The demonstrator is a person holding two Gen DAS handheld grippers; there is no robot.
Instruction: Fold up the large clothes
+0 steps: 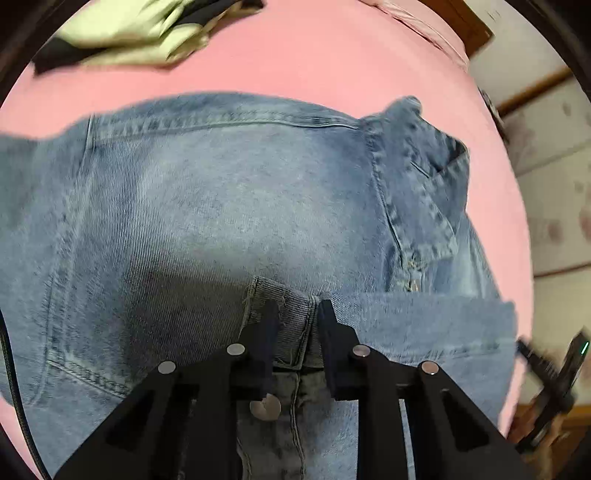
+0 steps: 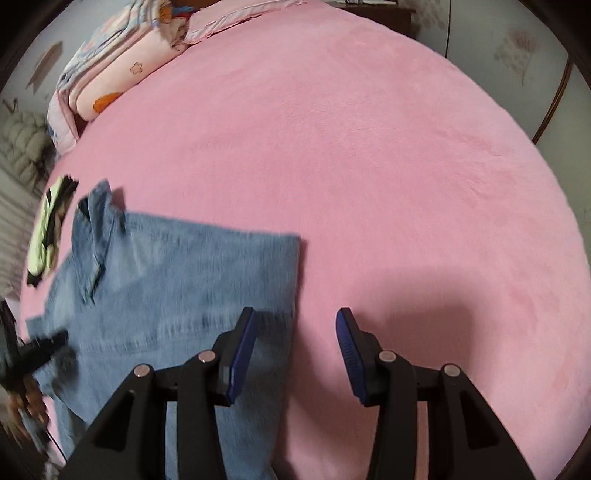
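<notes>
Light blue jeans [image 1: 229,206] lie spread across the pink bed cover [image 1: 295,62], with a back pocket and belt loop toward the right. My left gripper [image 1: 295,314] is shut on a folded denim hem, which stands pinched between its black fingers. In the right wrist view the jeans [image 2: 177,288] lie at lower left with a straight edge facing right. My right gripper [image 2: 295,314] hovers open at that edge, its left blue pad [image 2: 243,347] over denim and its right one over the pink cover [image 2: 369,166]. Nothing sits between its pads. The left gripper [image 2: 37,354] shows blurred at far left.
A pale green and black garment [image 1: 140,33] lies crumpled beyond the jeans, seen also as the green garment [image 2: 48,229] at left. A folded patterned quilt [image 2: 122,66] rests at the bed's far corner. The cover's right edge drops off toward a wall [image 1: 554,184].
</notes>
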